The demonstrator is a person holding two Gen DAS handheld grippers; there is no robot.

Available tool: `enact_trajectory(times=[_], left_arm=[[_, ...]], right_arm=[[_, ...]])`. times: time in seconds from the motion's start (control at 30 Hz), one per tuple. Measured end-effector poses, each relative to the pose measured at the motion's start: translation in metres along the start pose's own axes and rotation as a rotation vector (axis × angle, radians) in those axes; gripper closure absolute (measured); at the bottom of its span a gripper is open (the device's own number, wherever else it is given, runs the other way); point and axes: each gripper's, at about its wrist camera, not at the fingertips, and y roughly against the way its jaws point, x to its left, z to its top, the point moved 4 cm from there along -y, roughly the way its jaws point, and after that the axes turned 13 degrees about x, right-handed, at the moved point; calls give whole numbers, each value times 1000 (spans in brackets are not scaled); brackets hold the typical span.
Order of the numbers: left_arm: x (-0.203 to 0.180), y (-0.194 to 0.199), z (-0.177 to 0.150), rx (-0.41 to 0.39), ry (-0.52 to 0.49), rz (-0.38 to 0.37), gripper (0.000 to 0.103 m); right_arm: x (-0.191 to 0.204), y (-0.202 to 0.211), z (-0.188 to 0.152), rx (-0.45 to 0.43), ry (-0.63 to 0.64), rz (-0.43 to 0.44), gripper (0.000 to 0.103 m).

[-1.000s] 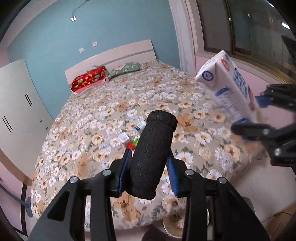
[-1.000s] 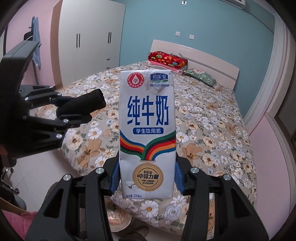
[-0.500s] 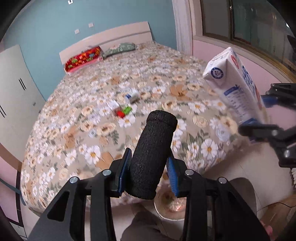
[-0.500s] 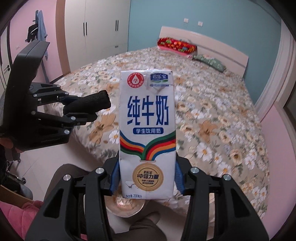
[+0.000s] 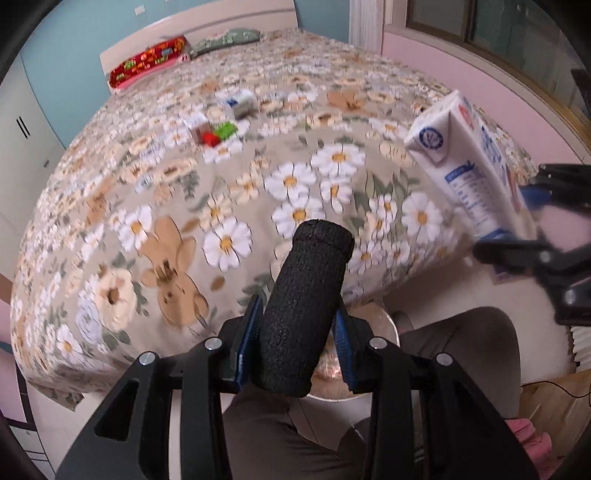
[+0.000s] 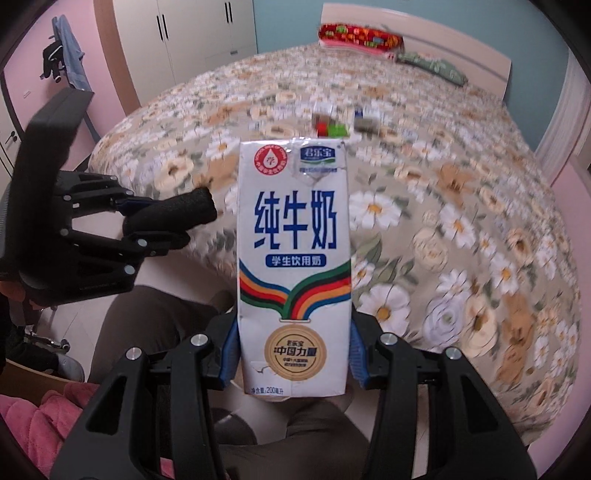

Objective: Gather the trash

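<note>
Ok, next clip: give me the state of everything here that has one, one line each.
Left tongs: shut on the black foam tube.
Black foam tube: held upright, clear of the bed.
Right tongs: shut on the milk carton.
Milk carton: held upright, label facing the right wrist camera.
Small packs: lying on the bed, blurred, not picked up.
Wardrobe doors: closed.

The flowered bed lies wide and open ahead, with only small boxes and wrappers near its middle, while the person's knees and a round bin crowd the floor below both grippers.
</note>
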Motion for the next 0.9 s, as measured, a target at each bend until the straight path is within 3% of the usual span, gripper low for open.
enact_trajectory(times=[0.53, 0.9], left_arm=[[-14, -103, -44, 179, 16, -67, 63], [-28, -169, -64, 274, -5, -60, 63]], right_arm=[[12, -124, -49, 212, -37, 99, 54], [14, -209, -82, 352, -88, 152, 54]])
